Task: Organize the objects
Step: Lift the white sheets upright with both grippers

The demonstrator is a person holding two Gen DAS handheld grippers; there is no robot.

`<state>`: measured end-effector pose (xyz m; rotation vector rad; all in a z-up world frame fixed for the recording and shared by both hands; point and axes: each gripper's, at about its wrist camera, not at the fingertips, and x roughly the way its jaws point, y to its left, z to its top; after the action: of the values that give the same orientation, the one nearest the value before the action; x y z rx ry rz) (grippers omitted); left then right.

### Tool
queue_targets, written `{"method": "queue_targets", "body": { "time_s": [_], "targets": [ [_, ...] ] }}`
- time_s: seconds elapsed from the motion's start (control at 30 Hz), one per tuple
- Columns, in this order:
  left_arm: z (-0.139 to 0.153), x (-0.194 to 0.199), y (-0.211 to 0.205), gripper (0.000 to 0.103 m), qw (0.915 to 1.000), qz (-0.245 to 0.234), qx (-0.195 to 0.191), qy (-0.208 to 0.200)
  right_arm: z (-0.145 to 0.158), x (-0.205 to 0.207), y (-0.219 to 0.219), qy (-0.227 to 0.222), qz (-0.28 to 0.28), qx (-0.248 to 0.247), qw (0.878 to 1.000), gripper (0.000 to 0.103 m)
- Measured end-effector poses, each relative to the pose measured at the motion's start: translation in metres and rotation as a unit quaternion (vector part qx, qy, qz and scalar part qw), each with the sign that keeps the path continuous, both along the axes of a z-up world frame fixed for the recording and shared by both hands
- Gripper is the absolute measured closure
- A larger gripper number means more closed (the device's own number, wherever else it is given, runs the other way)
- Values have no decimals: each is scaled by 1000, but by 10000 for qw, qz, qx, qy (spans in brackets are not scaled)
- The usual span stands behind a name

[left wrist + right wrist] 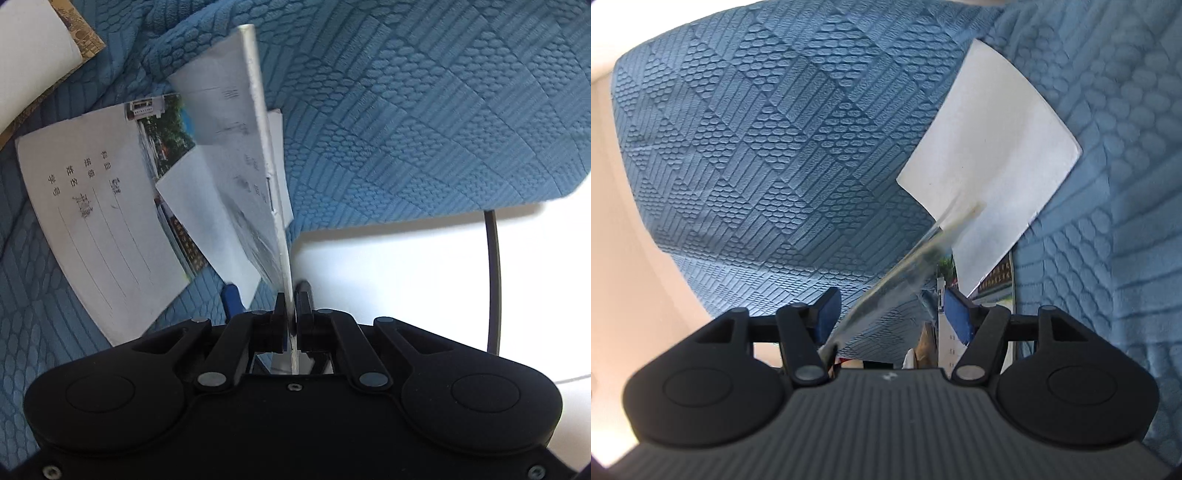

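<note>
1. Jaws of the left gripper [291,314] were seen pressed together on the near edge of a thin booklet [236,147], which was held on edge and ran away from the camera.
2. Blue padding on one fingertip [232,300] was visible to the left of the pinch.
3. Below and to the left of the held booklet, a white form [92,221] with printed lines and handwriting was seen lying flat on the blue textured cover [424,129].
4. A photo-printed sheet [168,129] was partly covered by the form and by the raised booklet.
5. Further off, at the top left corner, a white page with a brown patterned border [33,55] was seen resting on the same cover.
6. To the right, a dark cable [494,277] was seen against a bright white floor [406,277] beyond the edge of the cover.
7. In the right wrist view, the jaws of the right gripper [890,317] were spread apart, with blue pads [958,314] on both fingers.
8. The blurred edge of a thin sheet [897,273] passed between the spread fingers, nearer the left one; contact could not be told.
9. Beyond it, a white booklet cover [990,155] was seen tilted up over the blue cover [757,147].
</note>
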<state>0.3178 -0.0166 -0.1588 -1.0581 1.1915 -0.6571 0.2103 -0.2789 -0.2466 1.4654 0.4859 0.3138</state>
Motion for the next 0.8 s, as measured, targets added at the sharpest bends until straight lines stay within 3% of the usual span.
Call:
{"method": "queue_targets", "body": {
  "time_s": [0.23, 0.33, 0.37, 0.47, 0.6, 0.8],
  "targets": [
    [17, -22, 19, 99, 9991, -303, 236, -151, -1, -2, -2, 169, -243, -61, 9995, 43],
    [22, -31, 28, 99, 9984, -374, 354, -215, 4, -3, 0, 172, -238, -204, 9994, 65],
    [24, -34, 32, 99, 9980, -421, 404, -258, 6, -4, 2, 271, -232, -343, 9988, 80],
    [33, -45, 39, 99, 9944, -562, 777, -455, 18, -10, 12, 409, -94, -851, 9955, 95],
    [43, -60, 47, 95, 9865, -692, 1324, -671, 45, -23, 31, 316, -28, -1687, 9852, 99],
    [53, -82, 63, 93, 9742, -786, 1907, -918, 76, -55, 49, 91, -116, -2288, 9734, 99]
  ]
}}
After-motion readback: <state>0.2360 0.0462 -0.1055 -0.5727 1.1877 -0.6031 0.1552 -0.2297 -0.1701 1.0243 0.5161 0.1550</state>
